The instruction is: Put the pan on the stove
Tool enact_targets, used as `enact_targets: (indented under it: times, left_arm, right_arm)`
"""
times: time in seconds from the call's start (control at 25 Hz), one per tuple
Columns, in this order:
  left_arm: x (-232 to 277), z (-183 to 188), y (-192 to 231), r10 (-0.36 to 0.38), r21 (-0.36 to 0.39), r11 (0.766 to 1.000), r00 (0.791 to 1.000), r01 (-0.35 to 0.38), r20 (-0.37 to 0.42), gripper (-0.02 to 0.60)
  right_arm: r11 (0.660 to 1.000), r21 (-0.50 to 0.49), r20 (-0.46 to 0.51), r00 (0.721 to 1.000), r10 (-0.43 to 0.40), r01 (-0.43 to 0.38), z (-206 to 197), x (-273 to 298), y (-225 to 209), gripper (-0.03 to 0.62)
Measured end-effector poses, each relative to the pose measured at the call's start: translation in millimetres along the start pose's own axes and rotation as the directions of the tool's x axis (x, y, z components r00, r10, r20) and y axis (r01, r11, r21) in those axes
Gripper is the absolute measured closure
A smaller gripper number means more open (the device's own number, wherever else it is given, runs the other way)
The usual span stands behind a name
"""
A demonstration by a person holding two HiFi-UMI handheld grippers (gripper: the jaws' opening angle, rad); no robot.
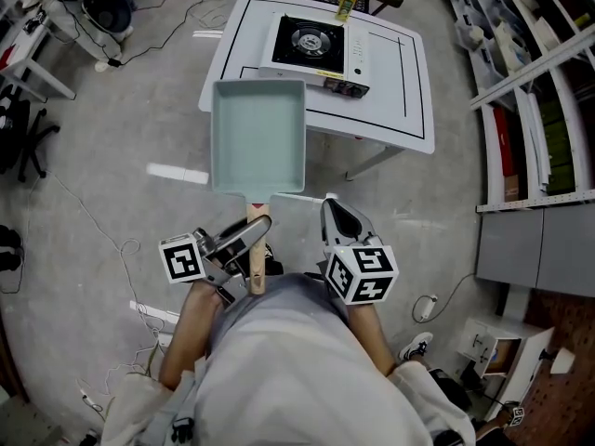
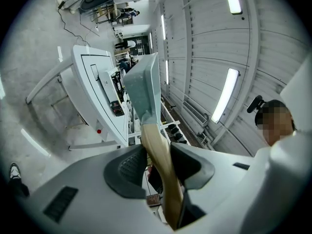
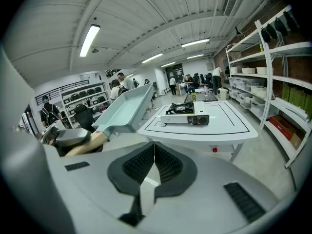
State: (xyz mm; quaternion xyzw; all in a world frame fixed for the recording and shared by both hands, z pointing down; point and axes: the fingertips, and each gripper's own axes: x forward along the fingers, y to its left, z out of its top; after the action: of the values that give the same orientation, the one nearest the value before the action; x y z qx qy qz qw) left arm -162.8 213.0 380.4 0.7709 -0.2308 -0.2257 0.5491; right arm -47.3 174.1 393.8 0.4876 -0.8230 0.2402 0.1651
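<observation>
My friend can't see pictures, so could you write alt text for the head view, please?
Seen from above, a person holds a pale green rectangular pan by its wooden handle in the left gripper, the right gripper shut and empty beside it. Ahead stands a white table bearing a white portable gas stove.

Matt pan (image 1: 257, 136), smooth wooden handle (image 1: 256, 249)
</observation>
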Motion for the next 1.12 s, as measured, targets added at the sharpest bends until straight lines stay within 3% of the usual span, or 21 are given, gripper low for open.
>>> enact_targets:
  times: [0.68,1.12]
  left_arm:
    - [8.1,49.4,18.5,-0.025,-0.04,0.999,1.0,0.025,-0.005,0.431]
    - [49.5,83.2,33.5,-0.02,-0.046,0.999,1.0,0.02,0.009,0.431]
  right_arm:
    - [0.998,0.023,-0.006,0.998,-0.057,0.057,19.1,36.9,-3.9,0.583]
    - [0.999,0.019,0.011,1.0,-0.029,0.029,48.9,76.8,-31.9,0.583]
